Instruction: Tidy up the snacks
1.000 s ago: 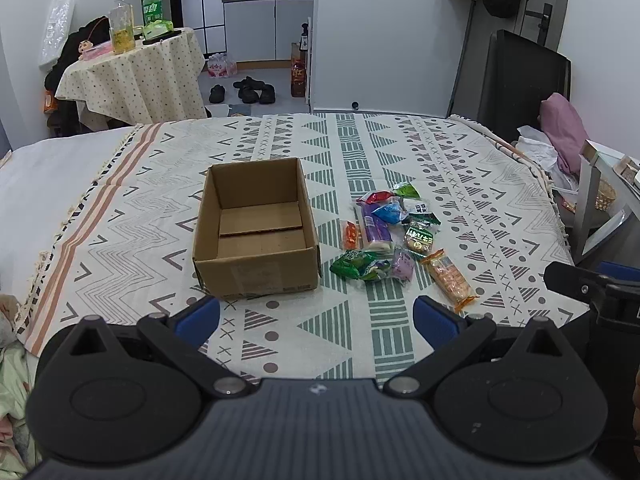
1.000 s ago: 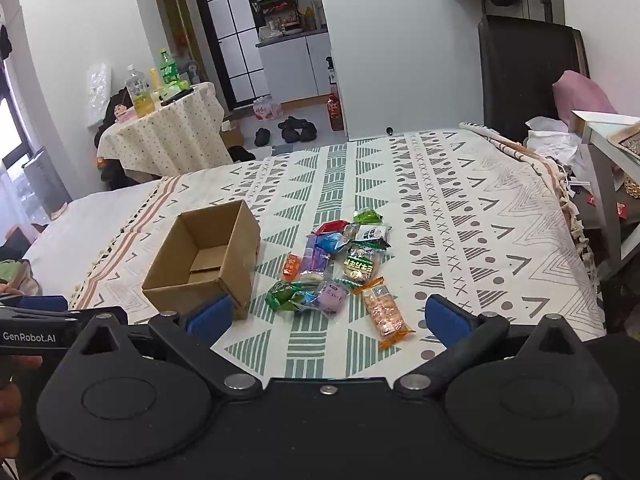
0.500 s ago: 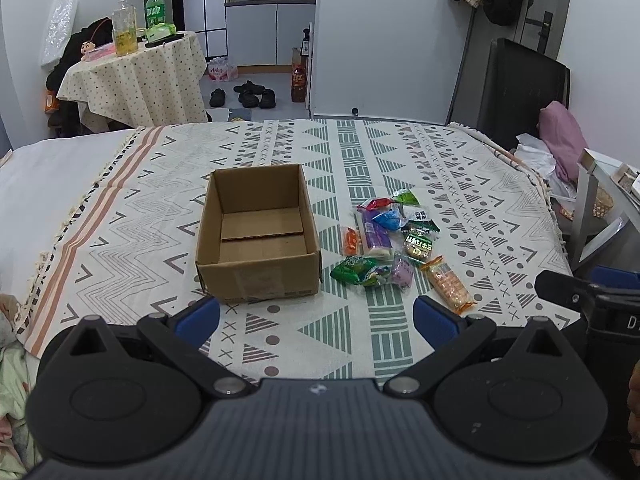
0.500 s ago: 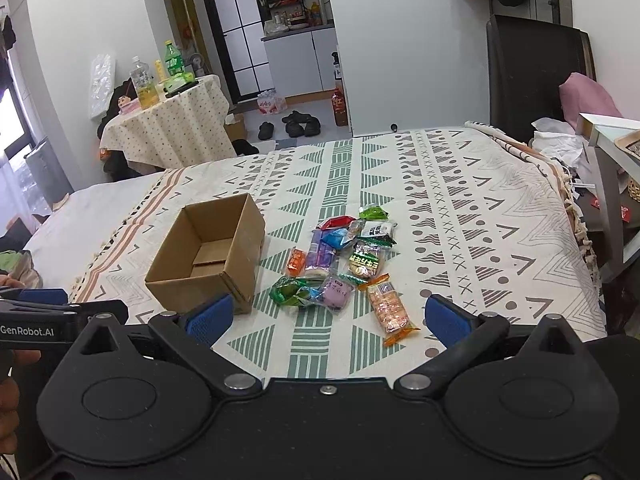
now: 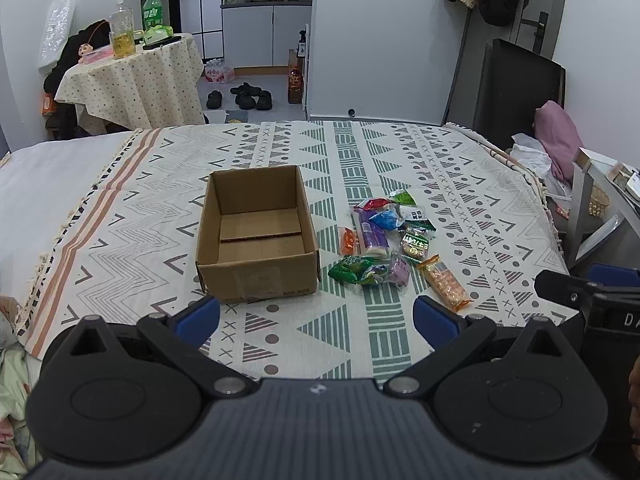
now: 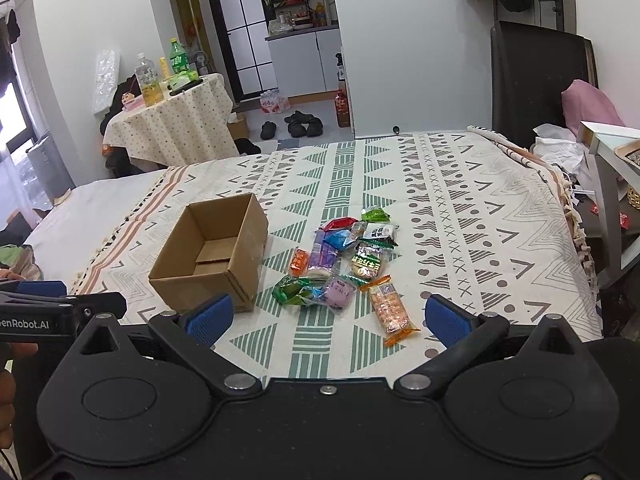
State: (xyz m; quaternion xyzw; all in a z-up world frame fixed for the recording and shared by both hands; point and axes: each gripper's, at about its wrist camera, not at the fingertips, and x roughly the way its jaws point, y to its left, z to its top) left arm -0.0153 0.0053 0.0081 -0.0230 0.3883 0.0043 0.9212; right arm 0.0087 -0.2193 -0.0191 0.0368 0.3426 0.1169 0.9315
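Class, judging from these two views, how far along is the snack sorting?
Done: nothing; the box is empty. In hand: nothing; the left hand-held gripper and right hand-held gripper are both open, short of the snacks. Left: all the packets, lying in a pile on the blanket beside the box.

My bedroom, kitchen beyond

White walls [image 5: 380, 40]; round table [image 5: 136, 80] under a dotted cloth, shoes [image 5: 244, 98] on grey floor, dark chair [image 5: 516, 92] at my right.

On the blanket [image 5: 400, 152], snacks [image 5: 384, 240] lie just right of the box [image 5: 256, 276]; a table [image 5: 132, 80] stands behind it
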